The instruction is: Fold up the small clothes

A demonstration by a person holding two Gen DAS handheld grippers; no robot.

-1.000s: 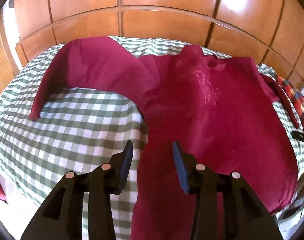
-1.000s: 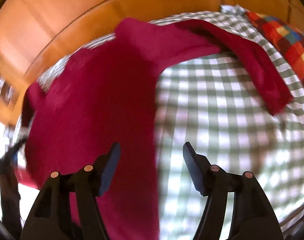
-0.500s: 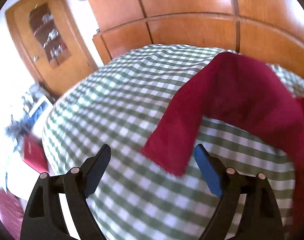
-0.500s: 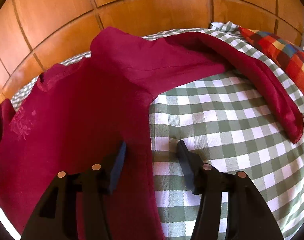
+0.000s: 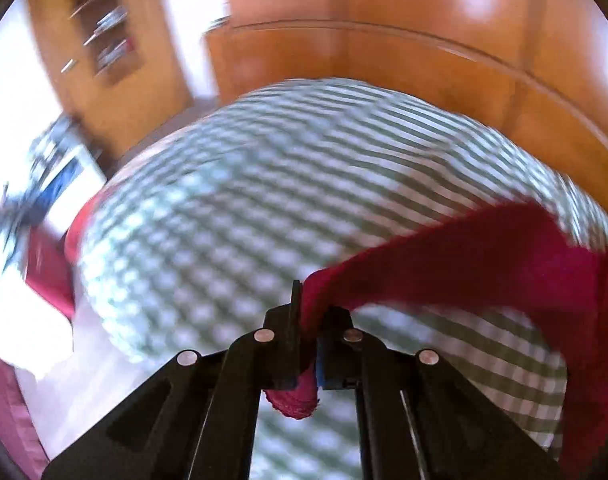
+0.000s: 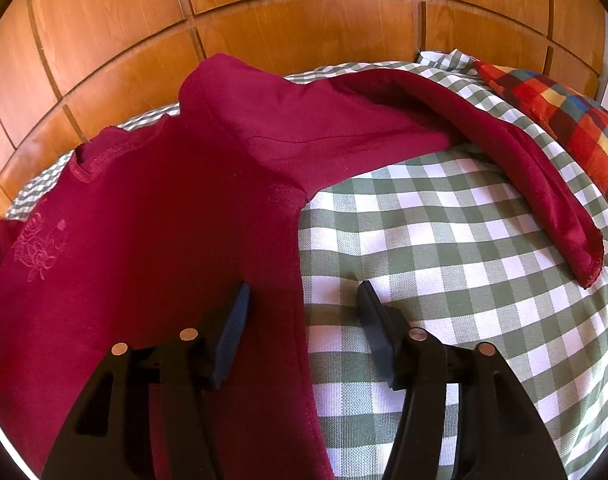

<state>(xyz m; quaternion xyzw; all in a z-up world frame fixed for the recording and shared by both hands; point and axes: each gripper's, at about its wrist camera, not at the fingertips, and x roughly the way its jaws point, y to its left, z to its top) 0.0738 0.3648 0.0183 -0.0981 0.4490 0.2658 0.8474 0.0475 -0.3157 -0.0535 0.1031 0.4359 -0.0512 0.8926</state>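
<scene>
Maroon sleeve [image 5: 456, 256] is clamped in the downward-tilted left gripper [image 5: 308, 320], stretching rightward; right gripper [image 6: 302, 308] hangs half-open, empty, straddling the shirt [image 6: 152, 240] edge.

Crimson top [image 6: 152, 248], green-and-white gingham cloth [image 6: 444, 248]

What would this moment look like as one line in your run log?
step: folding sleeve | left tool: shut on sleeve cuff | right tool: open over red shirt side edge | surface: checked cloth
</scene>
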